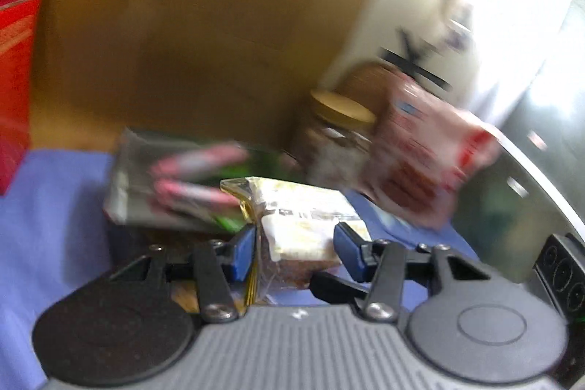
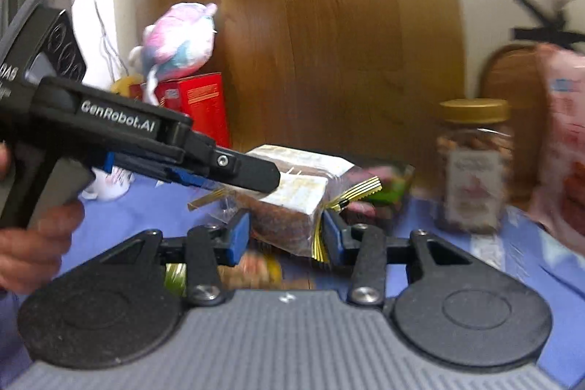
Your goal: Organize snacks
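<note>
Cellophane-wrapped cake slice (image 2: 289,203): clear of the blue tablecloth (image 1: 55,200), shared between both tools to steady it.
Left gripper (image 1: 294,245): pads clamp one end.
Right gripper (image 2: 287,234): pads clamp the other end.
Gold-lidded jar (image 2: 473,167): upright behind.

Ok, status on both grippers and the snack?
Left gripper, right gripper: both shut on wrapped cake pack, lifted off blue cloth. Jar and red pouch close by.
</note>
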{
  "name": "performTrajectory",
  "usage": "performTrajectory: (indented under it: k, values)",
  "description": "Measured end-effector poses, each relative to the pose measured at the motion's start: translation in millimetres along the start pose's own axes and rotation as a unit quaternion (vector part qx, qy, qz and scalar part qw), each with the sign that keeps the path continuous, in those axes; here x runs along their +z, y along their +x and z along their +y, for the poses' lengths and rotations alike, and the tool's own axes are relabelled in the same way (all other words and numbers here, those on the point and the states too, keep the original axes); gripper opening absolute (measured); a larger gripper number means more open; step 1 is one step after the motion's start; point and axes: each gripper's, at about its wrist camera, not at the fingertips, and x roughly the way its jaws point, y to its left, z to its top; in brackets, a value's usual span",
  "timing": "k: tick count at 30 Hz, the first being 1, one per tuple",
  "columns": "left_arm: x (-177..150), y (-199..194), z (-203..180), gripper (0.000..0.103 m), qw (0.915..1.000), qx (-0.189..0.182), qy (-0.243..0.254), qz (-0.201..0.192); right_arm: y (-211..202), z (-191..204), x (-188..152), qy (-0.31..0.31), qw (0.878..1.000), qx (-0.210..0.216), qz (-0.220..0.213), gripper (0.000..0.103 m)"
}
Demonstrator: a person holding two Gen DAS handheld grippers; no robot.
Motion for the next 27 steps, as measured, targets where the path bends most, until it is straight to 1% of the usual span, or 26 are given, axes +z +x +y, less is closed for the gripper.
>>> performTrajectory:
  k: [2,4,6,8,10,13,15,17,20,23,25,27]
  values:
    - [15.0,16.3,18.7,0.047,0.9997,0.024,-0.006,-0.002,32.3,-5.0,12.4,0.008,1.0,0.005,0.013,0.047]
    - [22.2,33.4,33.6,0.049,0.9985,0.054,-0.007,0.003,61.8,-4.4,18.4,-0.001,1.0,-0.004,0.026,0.048]
    - [23.2,46.8,43.5,0.05,0.9957,0.092,-0.001,0.011,80.2,-0.8,19.5,-0.014,0.999,-0.026,0.032,0.054]
    - [20.2,49.5,47.1,0.05,0.9925,0.122,0.007,0.01,82.6,1.1,17.8,-0.015,0.999,-0.035,0.031,0.054]
    - [14.4,37.5,44.3,0.05,0.9926,0.121,0.014,-0.006,72.3,-3.5,16.7,0.007,0.999,-0.032,0.025,0.054]
    - [-2.2,4.6,28.1,0.051,0.9925,0.113,0.033,-0.035,34.9,-11.1,5.7,0.043,0.999,-0.022,0.01,0.054]
    - [-16.9,-21.2,18.8,0.051,0.9929,0.1,0.04,-0.051,5.8,-12.9,-8.9,0.066,0.998,-0.021,0.008,0.054]
    - [-33.7,-44.8,14.3,0.051,0.9943,0.084,0.032,-0.057,-22.9,-11.7,-28.8,0.092,0.996,-0.004,0.011,0.054]
    - [-64.5,-76.9,15.8,0.051,0.9956,0.077,0.013,-0.052,-56.0,1.6,-61.4,0.117,0.993,0.015,0.029,0.054]
    - [-99.9,-98.2,19.7,0.051,0.9968,0.075,0.0,-0.027,-69.2,22.0,-87.9,0.133,0.988,0.049,0.053,0.054]
    - [-117.9,-105.0,23.6,0.051,0.9971,0.075,-0.006,-0.008,-74.9,39.6,-101.3,0.125,0.988,0.068,0.069,0.054]
    - [-135.5,-109.3,25.3,0.052,0.9977,0.064,-0.018,0.011,-73.0,59.5,-107.9,0.106,0.986,0.091,0.087,0.054]
